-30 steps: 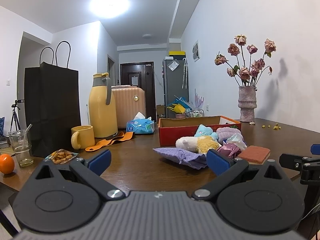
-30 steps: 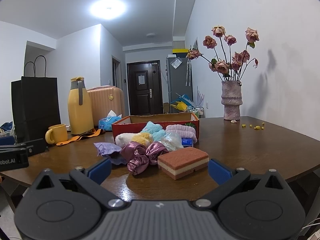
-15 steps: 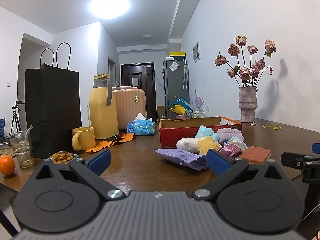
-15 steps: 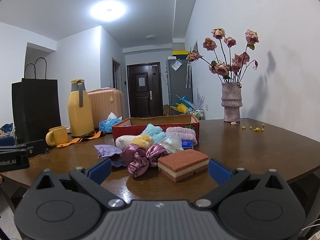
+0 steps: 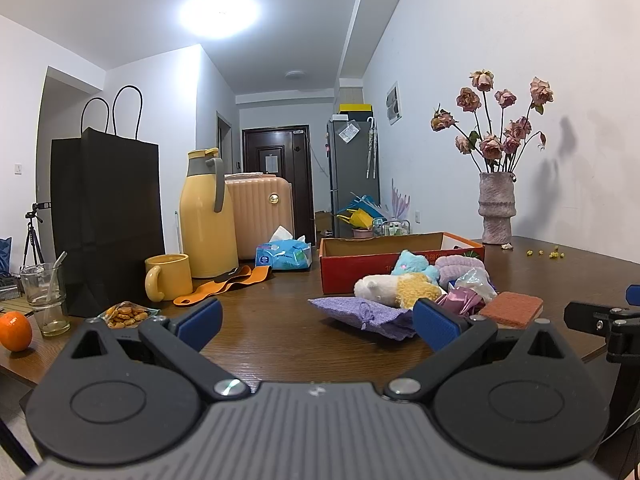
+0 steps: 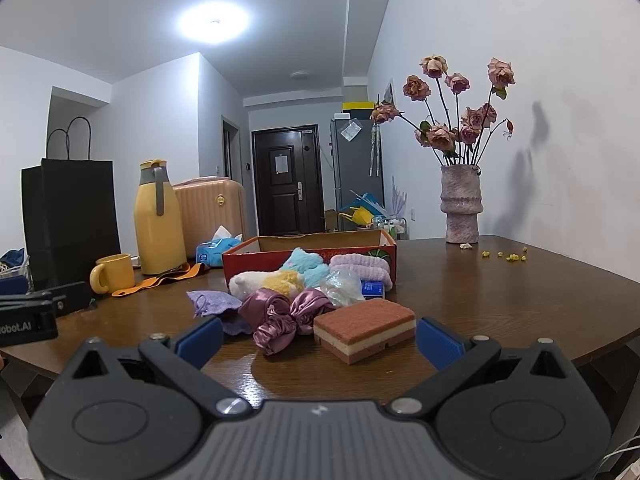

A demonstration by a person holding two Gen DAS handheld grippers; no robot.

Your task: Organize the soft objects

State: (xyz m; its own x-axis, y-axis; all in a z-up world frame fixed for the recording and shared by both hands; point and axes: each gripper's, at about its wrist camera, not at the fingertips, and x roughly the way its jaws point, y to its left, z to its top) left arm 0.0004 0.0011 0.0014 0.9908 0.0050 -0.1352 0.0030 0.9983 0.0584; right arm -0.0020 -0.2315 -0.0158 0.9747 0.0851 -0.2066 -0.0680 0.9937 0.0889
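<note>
Just ahead, two-tone sponge (image 6: pixel 364 330), flat.

Soft objects are lying heaped before the red box (image 6: pixel 308 258): brown-topped layered sponge (image 6: pixel 364 330) nearest, mauve satin scrunchie (image 6: pixel 280 314) touching it, lilac pouch (image 6: pixel 212 304), white-and-yellow plush (image 6: pixel 266 282) behind.

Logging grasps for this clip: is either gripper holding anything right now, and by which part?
Nothing is held. The left gripper and right gripper are both open and empty, short of the brown layered sponge and the purple fabric pouch.
</note>
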